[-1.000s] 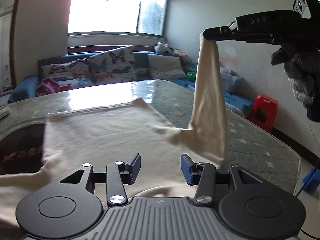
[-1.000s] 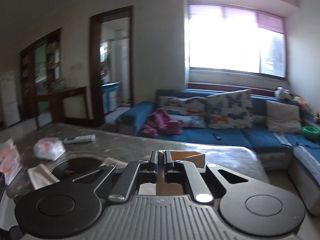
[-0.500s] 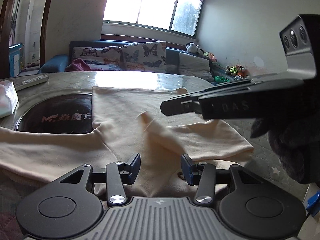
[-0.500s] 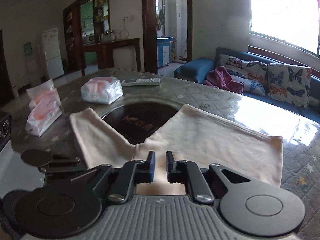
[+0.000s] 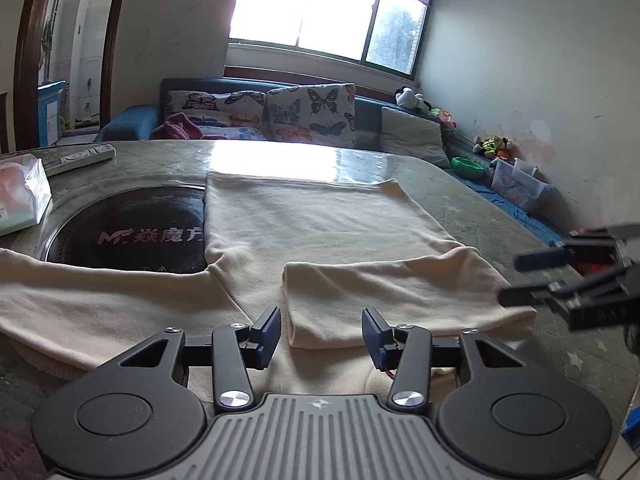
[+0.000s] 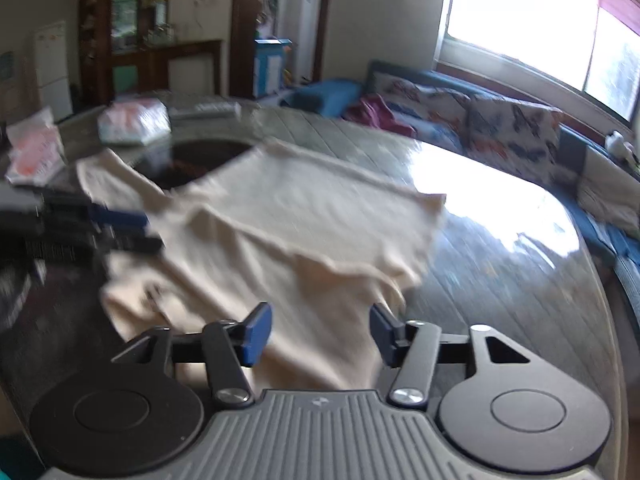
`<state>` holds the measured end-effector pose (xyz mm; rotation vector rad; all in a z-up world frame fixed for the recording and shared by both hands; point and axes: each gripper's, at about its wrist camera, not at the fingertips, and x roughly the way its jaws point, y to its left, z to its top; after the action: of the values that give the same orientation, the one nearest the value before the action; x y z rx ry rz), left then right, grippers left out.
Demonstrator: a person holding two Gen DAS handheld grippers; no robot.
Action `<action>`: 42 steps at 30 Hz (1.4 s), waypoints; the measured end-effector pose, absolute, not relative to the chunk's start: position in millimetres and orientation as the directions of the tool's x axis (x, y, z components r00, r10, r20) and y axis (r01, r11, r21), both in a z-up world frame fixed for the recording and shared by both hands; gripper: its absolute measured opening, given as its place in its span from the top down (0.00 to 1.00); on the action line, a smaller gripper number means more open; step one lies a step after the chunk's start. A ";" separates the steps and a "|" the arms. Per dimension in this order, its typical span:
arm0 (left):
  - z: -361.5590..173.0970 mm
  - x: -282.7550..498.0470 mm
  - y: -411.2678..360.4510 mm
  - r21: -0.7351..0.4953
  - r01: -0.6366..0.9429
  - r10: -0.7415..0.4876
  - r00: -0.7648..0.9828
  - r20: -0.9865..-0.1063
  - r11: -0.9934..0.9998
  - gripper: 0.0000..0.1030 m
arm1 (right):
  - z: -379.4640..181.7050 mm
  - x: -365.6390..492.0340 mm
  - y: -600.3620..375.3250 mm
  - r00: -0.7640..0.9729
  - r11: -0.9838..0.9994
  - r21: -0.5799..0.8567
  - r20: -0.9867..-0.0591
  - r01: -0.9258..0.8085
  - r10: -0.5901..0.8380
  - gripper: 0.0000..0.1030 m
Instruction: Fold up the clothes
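A cream long-sleeved top (image 5: 320, 224) (image 6: 304, 216) lies spread on the table (image 5: 460, 184). Its right sleeve (image 5: 400, 292) is folded across the body, and its left sleeve (image 5: 92, 300) stretches out to the left. My left gripper (image 5: 321, 334) hovers open over the near edge of the garment with nothing between its fingers. My right gripper (image 6: 320, 334) is open too, above the right side of the top; the left wrist view shows it at the right edge (image 5: 532, 276), clear of the cloth. The right wrist view is motion-blurred.
A dark round hotplate (image 5: 128, 232) is set into the table, partly under the top. Tissue packs (image 5: 20, 196) (image 6: 134, 122) and a remote (image 5: 80, 156) lie at the far left. A blue sofa with cushions (image 5: 308, 120) runs behind the table.
The right gripper carried the raised sleeve down across the body, let it go and opened, then drew back to the right. The left gripper stayed open.
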<state>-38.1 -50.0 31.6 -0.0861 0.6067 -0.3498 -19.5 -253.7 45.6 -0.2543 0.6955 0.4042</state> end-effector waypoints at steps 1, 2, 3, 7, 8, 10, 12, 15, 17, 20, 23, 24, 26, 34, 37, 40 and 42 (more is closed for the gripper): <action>30.5 -36.1 -51.4 -0.174 0.295 -0.341 0.763 -0.549 0.940 0.55 | 41.1 -22.8 -258.6 0.694 0.898 -0.096 -0.672 -0.430 0.260 0.44; 29.3 -34.1 -52.8 -0.166 0.293 -0.335 0.762 -0.554 0.941 0.55 | 37.1 -25.2 -262.7 0.688 0.900 -0.091 -0.679 -0.426 0.257 0.43; 28.1 -32.2 -54.3 -0.160 0.294 -0.332 0.759 -0.560 0.942 0.55 | 33.1 -27.4 -266.6 0.682 0.902 -0.086 -0.686 -0.422 0.254 0.40; 24.8 -30.6 -62.9 -0.119 0.307 -0.319 0.759 -0.568 0.944 0.78 | 22.0 -33.9 -281.5 0.688 0.918 -0.073 -0.685 -0.390 0.238 0.38; 24.9 -30.9 -64.5 -0.104 0.308 -0.311 0.763 -0.566 0.946 0.83 | 20.1 -34.8 -284.8 0.691 0.922 -0.068 -0.683 -0.382 0.236 0.37; 27.0 -30.7 -65.4 -0.092 0.309 -0.305 0.768 -0.563 0.947 0.93 | 17.0 -34.3 -289.6 0.693 0.929 -0.053 -0.682 -0.365 0.233 0.36; 31.7 -30.4 -65.4 -0.082 0.308 -0.300 0.776 -0.555 0.948 0.95 | 15.4 -34.7 -296.0 0.696 0.937 -0.020 -0.675 -0.348 0.244 0.34; 43.8 -30.6 -65.1 -0.071 0.306 -0.296 0.799 -0.524 0.949 0.95 | 16.2 -35.4 -302.8 0.708 0.944 0.022 -0.656 -0.330 0.263 0.32; 52.4 -30.4 -65.2 -0.069 0.306 -0.299 0.812 -0.502 0.949 0.95 | 14.8 -35.3 -302.5 0.713 0.946 -0.001 -0.658 -0.324 0.243 0.30; 55.1 -31.2 -64.2 -0.064 0.308 -0.298 0.814 -0.498 0.949 0.96 | 12.3 -35.0 -301.5 0.718 0.948 -0.042 -0.663 -0.316 0.210 0.27; 54.8 -32.2 -62.9 -0.059 0.310 -0.296 0.812 -0.504 0.949 0.96 | 12.3 -35.8 -306.3 0.715 0.953 -0.027 -0.668 -0.303 0.208 0.27; 54.7 -32.6 -62.5 -0.057 0.310 -0.295 0.811 -0.505 0.949 0.95 | 13.8 -36.4 -308.0 0.711 0.953 -0.018 -0.670 -0.303 0.213 0.27; 54.5 -33.3 -61.6 -0.053 0.312 -0.294 0.809 -0.509 0.949 0.95 | 18.3 -38.4 -310.6 0.707 0.952 -0.009 -0.672 -0.307 0.222 0.27; 44.5 -32.3 -52.9 -0.050 0.254 -0.240 0.804 -0.544 0.966 0.91 | 50.8 -26.3 -314.3 0.739 0.940 0.001 -0.617 -0.342 0.270 0.44; 50.2 -31.0 -59.0 -0.066 0.279 -0.271 0.803 -0.530 0.958 0.91 | 52.5 -8.0 -306.9 0.731 0.930 0.032 -0.609 -0.366 0.309 0.63; 49.3 -25.2 -71.7 -0.074 0.329 -0.316 0.784 -0.535 0.941 0.91 | 45.9 11.4 -292.7 0.710 0.917 0.052 -0.616 -0.395 0.341 0.75; 44.7 -18.1 -77.7 -0.082 0.345 -0.331 0.769 -0.546 0.935 0.91 | 40.1 21.4 -284.3 0.705 0.915 0.045 -0.622 -0.402 0.340 0.77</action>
<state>-18.1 -77.7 44.7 0.0239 0.5882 -0.3667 21.4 -284.3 40.1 -0.0963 0.6715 0.4130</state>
